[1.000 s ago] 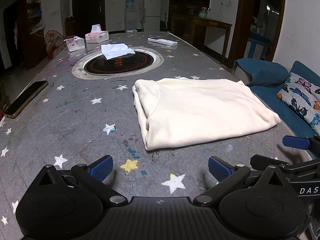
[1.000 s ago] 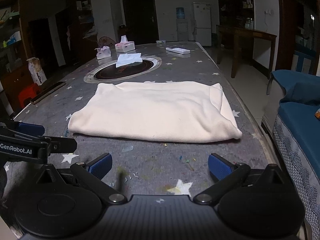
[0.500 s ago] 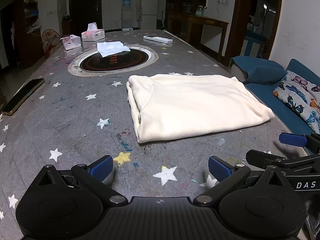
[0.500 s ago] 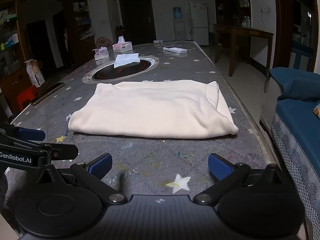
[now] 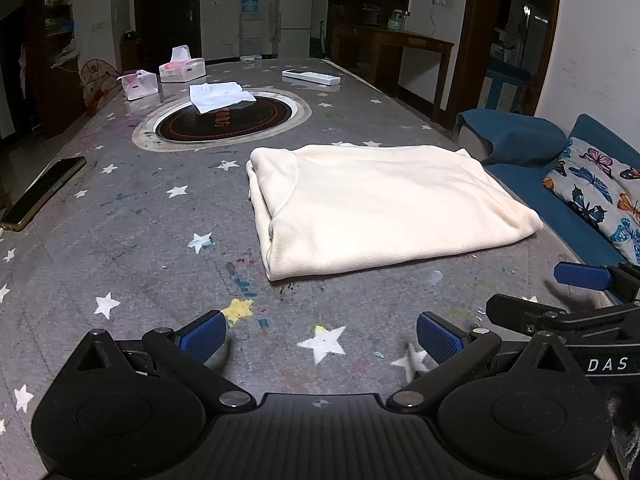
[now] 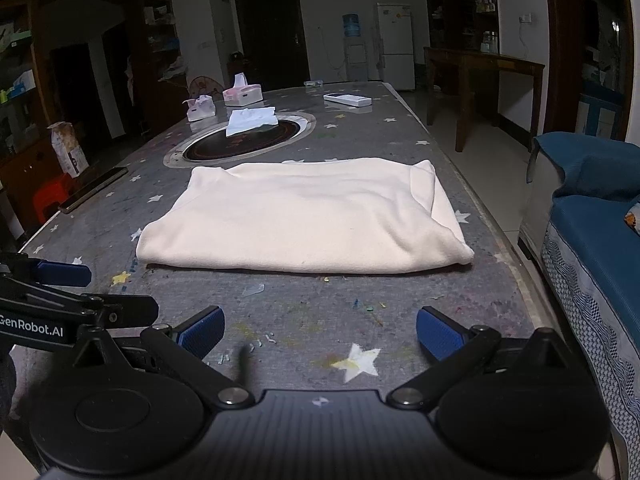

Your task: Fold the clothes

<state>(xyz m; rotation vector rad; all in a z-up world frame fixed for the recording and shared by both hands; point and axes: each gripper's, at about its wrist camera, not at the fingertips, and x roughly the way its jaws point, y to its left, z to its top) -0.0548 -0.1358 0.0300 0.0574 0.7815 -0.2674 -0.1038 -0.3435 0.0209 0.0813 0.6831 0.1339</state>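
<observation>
Leftmost, a dark phone [image 5: 42,194] lies at the edge of the star-patterned table [image 5: 120,240], well apart from everything else. Beyond it, two tissue boxes [image 5: 182,68] stand near the round inset hob [image 5: 224,118], on which a loose white cloth [image 5: 220,95] rests; a remote [image 5: 311,76] lies farther back. Nearer, the left gripper [image 5: 318,336] hovers above bare tabletop with its fingers spread wide and nothing between them. Centre-right, the cream garment [image 5: 380,204] lies flat as a thick rectangle of several layers, its doubled edge toward the phone side, clear of both tools. The right gripper [image 6: 318,334] hangs just short of the garment's near long edge, likewise spread and empty. Farthest right, a blue sofa [image 6: 592,208] borders the table.

Judged from this layout, the garment is folded at least once and neither tool has hold of it. If another fold is wanted, each tool would need to descend to a corner of one short end, pinch all layers together, and carry that end across.
</observation>
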